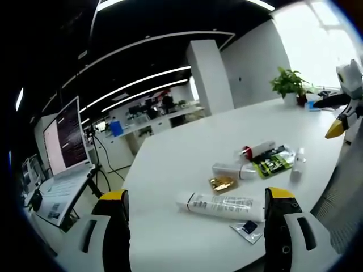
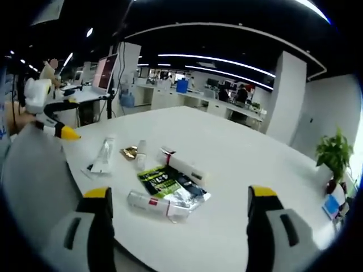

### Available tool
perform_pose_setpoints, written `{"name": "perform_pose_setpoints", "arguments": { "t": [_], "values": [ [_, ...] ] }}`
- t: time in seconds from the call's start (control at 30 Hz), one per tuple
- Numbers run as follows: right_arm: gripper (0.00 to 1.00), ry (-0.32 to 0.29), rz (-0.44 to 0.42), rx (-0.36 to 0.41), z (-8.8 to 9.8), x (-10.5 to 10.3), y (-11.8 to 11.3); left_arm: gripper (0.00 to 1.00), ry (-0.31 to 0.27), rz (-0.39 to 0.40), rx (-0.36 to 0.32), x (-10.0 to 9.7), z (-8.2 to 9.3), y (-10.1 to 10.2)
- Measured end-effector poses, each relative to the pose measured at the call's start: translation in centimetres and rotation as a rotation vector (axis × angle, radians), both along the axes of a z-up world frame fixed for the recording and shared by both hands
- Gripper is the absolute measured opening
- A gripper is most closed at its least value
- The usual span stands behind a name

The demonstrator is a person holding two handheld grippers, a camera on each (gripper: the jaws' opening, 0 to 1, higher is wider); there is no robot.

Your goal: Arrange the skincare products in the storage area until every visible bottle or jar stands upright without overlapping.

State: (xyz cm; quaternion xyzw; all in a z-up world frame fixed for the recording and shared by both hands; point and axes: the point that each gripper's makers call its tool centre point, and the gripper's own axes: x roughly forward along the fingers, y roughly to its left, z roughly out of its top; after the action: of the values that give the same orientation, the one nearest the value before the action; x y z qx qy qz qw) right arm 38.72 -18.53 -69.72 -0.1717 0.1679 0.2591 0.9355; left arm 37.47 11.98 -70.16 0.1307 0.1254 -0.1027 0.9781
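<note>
Nearby, laptop (image 1: 65, 164) beside left gripper (image 1: 195, 218)

- The left gripper view looks from above one edge of the white table (image 1: 181, 153) across it, toward a potted plant (image 1: 288, 84) and bright window; a laptop (image 1: 65, 153) sits off to its left.
- The right gripper view faces the same table (image 2: 238, 153) from another edge, slightly nearer; the plant (image 2: 333, 154) lies to its right.
- Both share the cluster of tubes (image 1: 222, 205) (image 2: 103, 156) and a green packet (image 1: 271, 163) (image 2: 160, 180); each catches the other gripper at its side.
</note>
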Motion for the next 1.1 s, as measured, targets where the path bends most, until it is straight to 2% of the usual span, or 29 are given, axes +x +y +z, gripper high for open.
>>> {"name": "perform_pose_setpoints", "arguments": {
  "t": [0.33, 0.5, 0.6, 1.1],
  "values": [
    [1.0, 0.051, 0.091, -0.051, -0.3, 2.1, 1.4, 0.97, -0.012, 0.016, -0.02, 0.0, 0.2, 0.3],
    [0.99, 0.042, 0.133, -0.1, -0.2, 3.2, 2.0, 0.97, -0.013, 0.013, -0.022, 0.0, 0.2, 0.3],
    [0.99, 0.07, 0.145, -0.114, -0.6, 3.7, 2.0, 0.97, -0.015, 0.012, -0.025, 0.0, 0.3, 0.3],
    [0.99, 0.12, 0.259, -0.291, -1.4, 6.8, 2.3, 0.97, -0.02, 0.015, -0.031, 0.0, 0.3, 0.4]
  ]
}}
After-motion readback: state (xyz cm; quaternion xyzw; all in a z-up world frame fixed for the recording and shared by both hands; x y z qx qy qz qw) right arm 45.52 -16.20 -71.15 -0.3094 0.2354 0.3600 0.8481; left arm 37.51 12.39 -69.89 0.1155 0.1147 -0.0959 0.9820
